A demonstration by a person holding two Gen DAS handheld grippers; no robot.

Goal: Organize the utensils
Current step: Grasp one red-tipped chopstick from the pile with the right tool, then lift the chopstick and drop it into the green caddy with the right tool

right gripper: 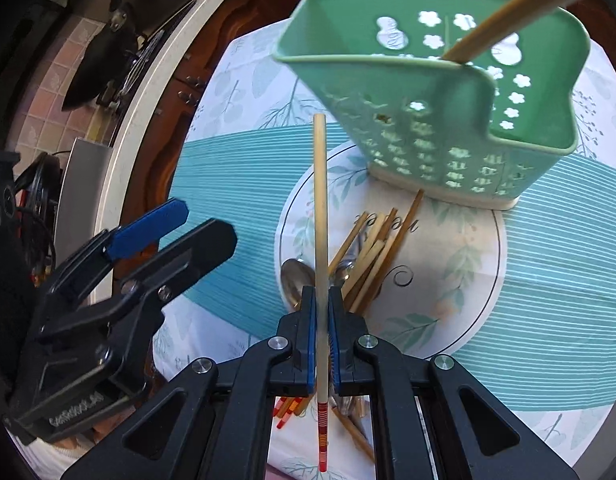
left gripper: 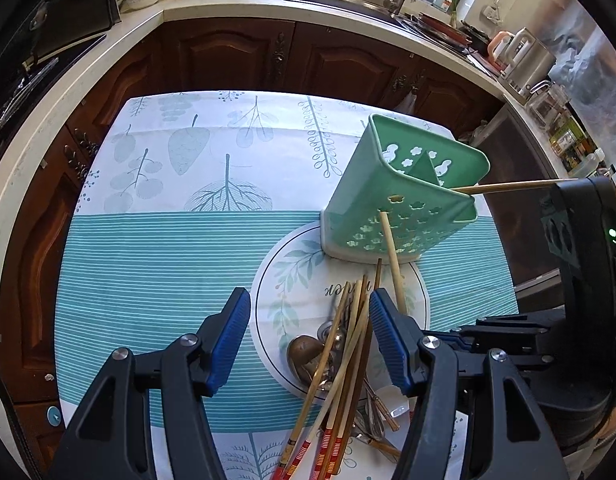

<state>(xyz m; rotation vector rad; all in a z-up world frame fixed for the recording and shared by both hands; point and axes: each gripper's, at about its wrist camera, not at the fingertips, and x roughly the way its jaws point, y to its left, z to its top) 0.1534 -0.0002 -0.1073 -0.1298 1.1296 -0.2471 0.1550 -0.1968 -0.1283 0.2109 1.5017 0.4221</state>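
Note:
A green perforated utensil holder (left gripper: 404,192) (right gripper: 436,92) stands on the table with one chopstick (left gripper: 512,186) (right gripper: 504,20) leaning in it. A pile of bamboo chopsticks (left gripper: 344,364) (right gripper: 372,252) and metal spoons (left gripper: 306,354) (right gripper: 297,280) lies on the white mat in front of it. My right gripper (right gripper: 322,300) is shut on a single red-ended chopstick (right gripper: 320,216), held above the pile and pointing toward the holder; that chopstick also shows in the left wrist view (left gripper: 392,256). My left gripper (left gripper: 310,312) is open and empty over the pile; it also shows in the right wrist view (right gripper: 196,224).
The table has a teal striped and leaf-print cloth (left gripper: 156,256). Brown cabinets (left gripper: 236,56) and a white counter with a sink (left gripper: 348,0) surround it. A kettle and jars (left gripper: 528,60) stand on the right counter. A stove (left gripper: 36,40) is at the left.

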